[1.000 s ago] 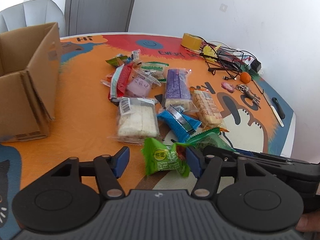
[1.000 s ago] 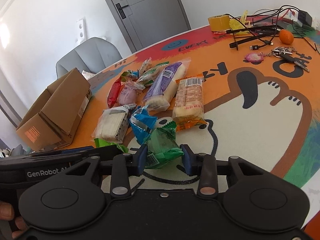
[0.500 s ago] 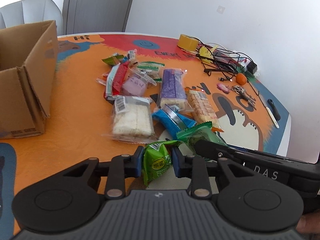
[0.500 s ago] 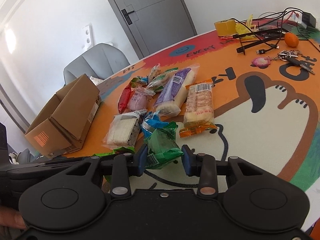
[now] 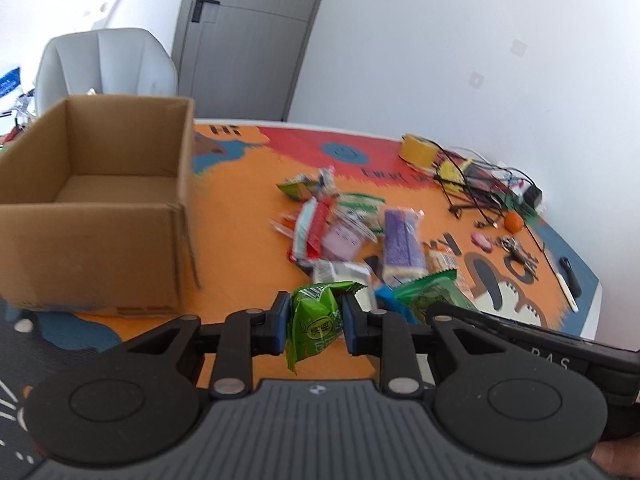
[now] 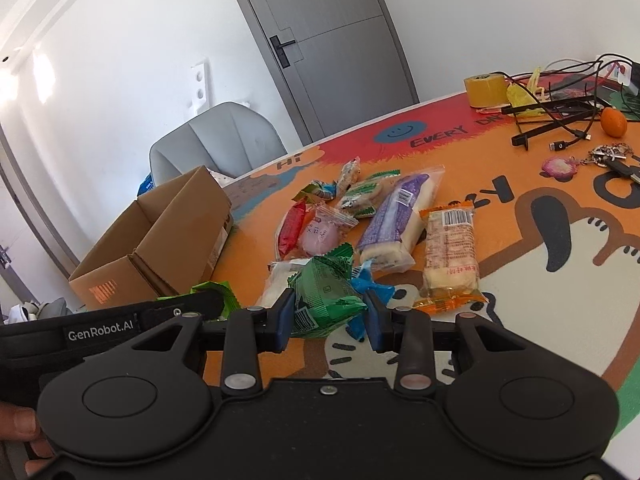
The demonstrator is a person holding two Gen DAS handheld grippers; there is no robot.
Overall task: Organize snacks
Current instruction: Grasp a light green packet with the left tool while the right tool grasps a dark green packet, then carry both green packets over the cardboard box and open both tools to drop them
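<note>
My left gripper (image 5: 314,322) is shut on a light green snack packet (image 5: 316,320) and holds it above the table, just right of the open cardboard box (image 5: 92,208). My right gripper (image 6: 328,316) is shut on a dark green snack packet (image 6: 326,300), lifted above the pile; that packet also shows in the left wrist view (image 5: 432,294). Several snacks lie on the orange mat: a purple bar (image 6: 396,216), an orange-wrapped cake (image 6: 450,248), a pink packet (image 6: 320,234), a red packet (image 6: 292,226) and a blue packet (image 6: 370,284).
A roll of yellow tape (image 6: 486,88), tangled black cables (image 6: 560,112), a small orange (image 6: 614,122) and keys (image 6: 610,156) lie at the far right of the table. A grey chair (image 5: 106,64) stands behind the box. The table edge (image 5: 596,308) is at the right.
Both grippers have lifted with their packets. The left one closed on the light green packet and swung left toward the box, so the box's inside now shows.
</note>
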